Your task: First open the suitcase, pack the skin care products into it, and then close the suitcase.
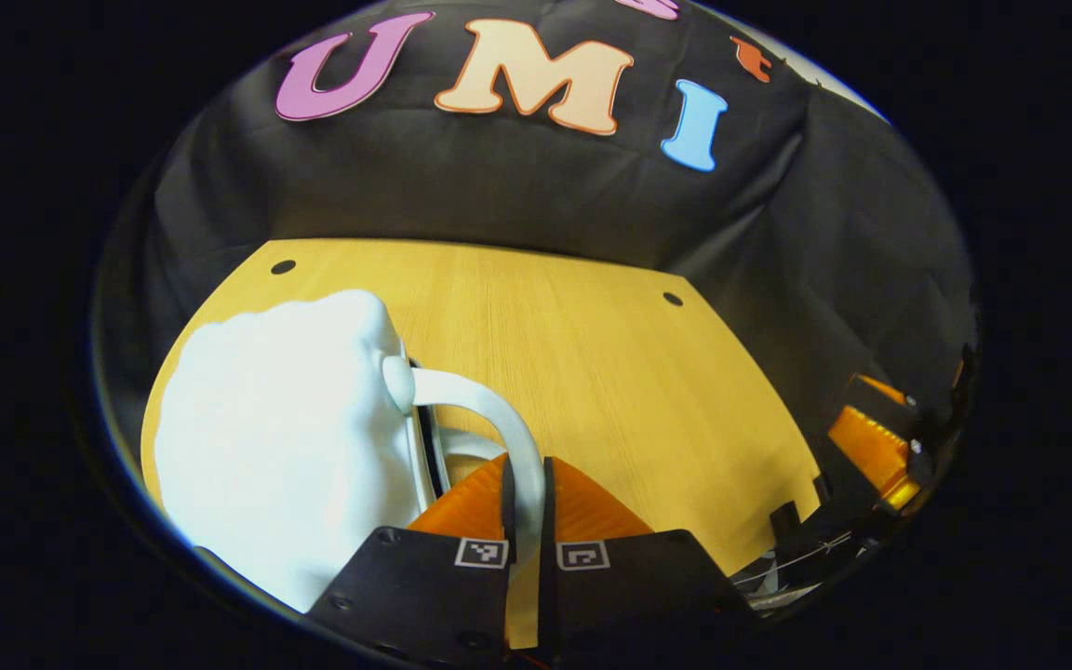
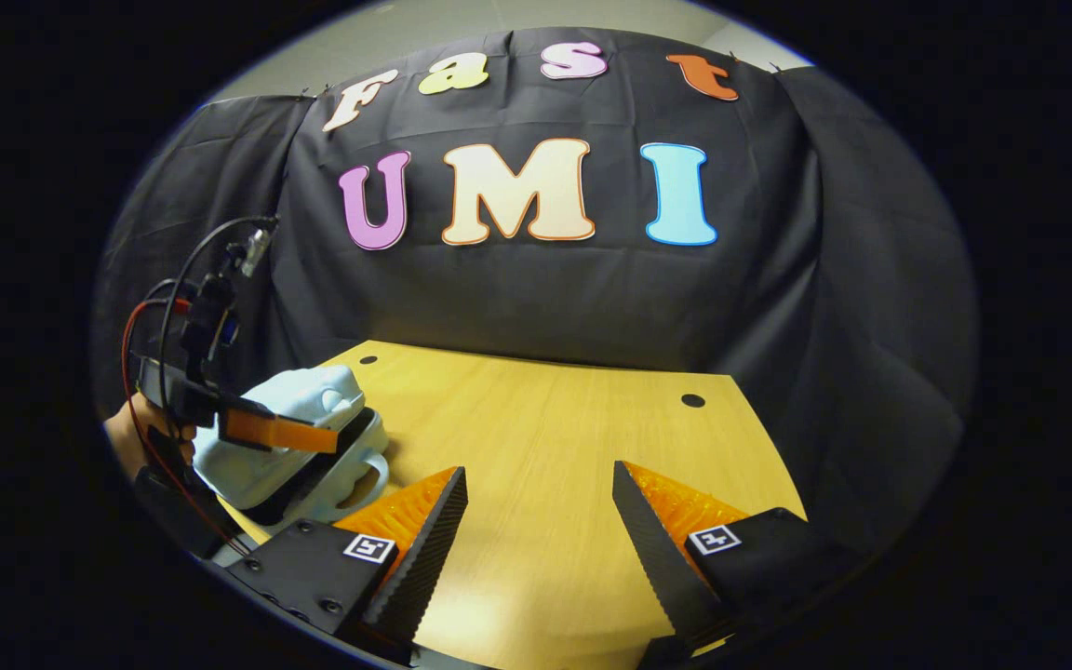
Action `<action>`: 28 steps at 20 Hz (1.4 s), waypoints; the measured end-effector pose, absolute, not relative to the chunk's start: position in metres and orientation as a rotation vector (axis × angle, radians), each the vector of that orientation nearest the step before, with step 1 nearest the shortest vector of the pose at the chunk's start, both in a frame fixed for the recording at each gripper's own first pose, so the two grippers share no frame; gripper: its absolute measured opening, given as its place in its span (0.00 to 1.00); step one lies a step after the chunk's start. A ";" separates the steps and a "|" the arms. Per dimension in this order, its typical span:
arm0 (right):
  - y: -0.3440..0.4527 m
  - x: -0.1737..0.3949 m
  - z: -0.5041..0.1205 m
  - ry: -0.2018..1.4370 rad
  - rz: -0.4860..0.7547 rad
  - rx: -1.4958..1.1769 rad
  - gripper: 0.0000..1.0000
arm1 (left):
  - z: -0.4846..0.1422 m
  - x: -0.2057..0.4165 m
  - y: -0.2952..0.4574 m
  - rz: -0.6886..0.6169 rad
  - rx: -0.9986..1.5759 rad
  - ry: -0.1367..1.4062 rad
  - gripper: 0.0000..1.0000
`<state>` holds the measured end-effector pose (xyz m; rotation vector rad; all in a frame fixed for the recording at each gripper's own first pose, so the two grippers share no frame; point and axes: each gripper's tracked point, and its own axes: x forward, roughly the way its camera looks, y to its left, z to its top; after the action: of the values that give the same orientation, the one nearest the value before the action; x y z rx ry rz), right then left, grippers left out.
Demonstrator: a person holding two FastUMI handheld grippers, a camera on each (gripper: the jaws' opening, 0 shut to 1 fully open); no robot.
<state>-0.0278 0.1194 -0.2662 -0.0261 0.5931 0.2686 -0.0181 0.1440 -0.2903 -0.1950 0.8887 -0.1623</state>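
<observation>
Pinched around the suitcase's white handle (image 1: 499, 428), the left claw (image 1: 525, 521) has the suitcase (image 1: 285, 447) right ahead at the tabletop's (image 2: 555, 447) left edge. Right claw (image 2: 541, 521) spread, empty, well apart to its right.

The suitcase (image 1: 275, 437) looks like smooth, pale plastic with a soft sheen, its handle (image 1: 489, 419) glossy. The tabletop (image 2: 545, 437) is light wood with fine straight grain and a matt finish. The wall (image 2: 545, 298) is matt, creased black cloth. The right gripper's fingers (image 2: 434, 540) have ridged inner faces.
</observation>
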 end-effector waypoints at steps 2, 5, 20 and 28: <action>0.110 -0.027 -0.265 0.591 0.272 -0.028 0.98 | -0.307 -0.019 0.140 -0.138 -0.167 0.912 0.08; 0.106 -0.025 -0.255 0.566 0.293 0.014 0.98 | -0.310 -0.015 0.135 -0.088 -0.187 0.876 0.12; 0.167 -0.008 -0.042 0.092 0.327 0.145 0.98 | -0.060 -0.009 0.121 -0.079 -0.075 0.283 0.94; 0.180 -0.030 0.006 -0.023 0.299 0.083 0.98 | 0.008 -0.015 0.114 -0.151 -0.055 0.118 0.95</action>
<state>-0.0300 0.1800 0.0056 0.0834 -0.0235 0.2990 -0.0147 0.1137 0.0076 -0.0553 0.1176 -0.1507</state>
